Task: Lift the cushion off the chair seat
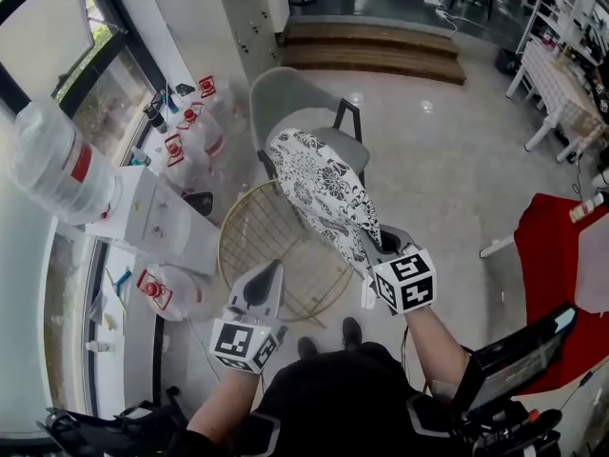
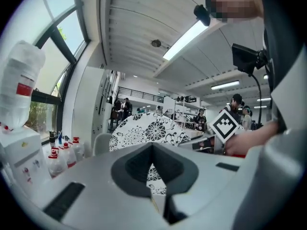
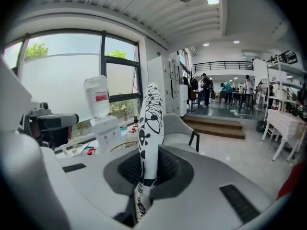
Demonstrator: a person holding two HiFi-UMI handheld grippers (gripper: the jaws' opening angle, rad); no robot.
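Note:
The black-and-white floral cushion [image 1: 324,184] hangs in the air, tilted on edge above the round gold wire chair seat [image 1: 271,246]. My right gripper [image 1: 373,246] is shut on the cushion's near lower edge. In the right gripper view the cushion [image 3: 149,123] rises upright from between the closed jaws of the right gripper [image 3: 141,190]. My left gripper [image 1: 269,272] hovers over the near rim of the wire seat, apart from the cushion, jaws together and empty. The left gripper view looks past the left gripper [image 2: 156,202] to the cushion [image 2: 148,128] farther off.
A grey armchair [image 1: 304,103] stands behind the wire chair. A water dispenser [image 1: 143,217] with its bottle [image 1: 57,165] and several floor bottles [image 1: 195,127] line the window wall at left. A red chair [image 1: 557,246] is at right, steps [image 1: 376,46] beyond.

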